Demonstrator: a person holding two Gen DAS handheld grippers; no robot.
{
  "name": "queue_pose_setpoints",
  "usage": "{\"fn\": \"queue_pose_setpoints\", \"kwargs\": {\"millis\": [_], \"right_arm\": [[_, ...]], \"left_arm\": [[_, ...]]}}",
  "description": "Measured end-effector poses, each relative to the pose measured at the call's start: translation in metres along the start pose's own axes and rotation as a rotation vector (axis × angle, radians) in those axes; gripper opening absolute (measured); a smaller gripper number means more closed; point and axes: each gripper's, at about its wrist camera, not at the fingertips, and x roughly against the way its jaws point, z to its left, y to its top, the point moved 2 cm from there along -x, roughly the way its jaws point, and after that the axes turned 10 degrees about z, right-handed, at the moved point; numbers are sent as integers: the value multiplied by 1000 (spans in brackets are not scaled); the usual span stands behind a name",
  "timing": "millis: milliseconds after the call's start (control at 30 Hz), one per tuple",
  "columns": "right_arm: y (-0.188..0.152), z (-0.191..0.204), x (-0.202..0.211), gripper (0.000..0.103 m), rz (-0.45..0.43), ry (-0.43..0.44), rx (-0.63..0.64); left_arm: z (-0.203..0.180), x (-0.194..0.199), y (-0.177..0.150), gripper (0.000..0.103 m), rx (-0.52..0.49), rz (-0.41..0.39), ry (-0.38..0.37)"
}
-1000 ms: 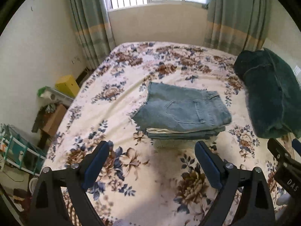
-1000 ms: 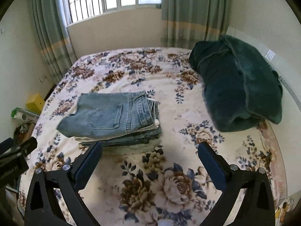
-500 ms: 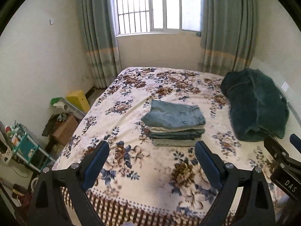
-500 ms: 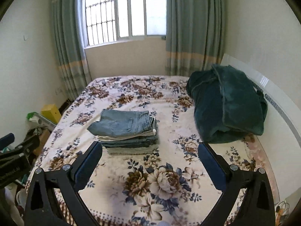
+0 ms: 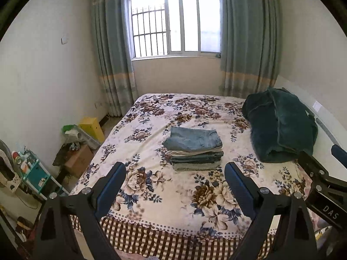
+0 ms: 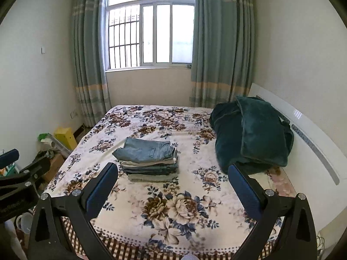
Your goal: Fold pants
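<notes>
The left gripper hangs with its blue-padded fingers spread wide and nothing between them; the right gripper is spread just as wide and also empty. Directly under both pairs of fingertips lies the near edge of the bed, covered by a floral spread with a checked border. Beyond the fingertips, framed in the gap between them, the stack of folded pants sits on the spread, a light blue denim pair on top. Past the right fingers a dark green blanket is heaped against the white headboard. Left of the left fingers, boxes and clutter line the wall. Farthest off, a barred window stands between grey-green curtains.
</notes>
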Motion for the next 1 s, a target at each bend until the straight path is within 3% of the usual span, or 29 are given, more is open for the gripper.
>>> {"fn": "queue_pose_setpoints", "kwargs": {"millis": [133, 200, 1000], "right_arm": [[0, 4, 14, 103, -12, -7, 5], [-1, 6, 15, 103, -11, -10, 3], [0, 19, 15, 103, 4, -2, -18]], "left_arm": [[3, 5, -5, 94, 9, 0, -9], [4, 5, -6, 103, 9, 8, -15], [12, 13, -19, 103, 7, -13, -9]]}}
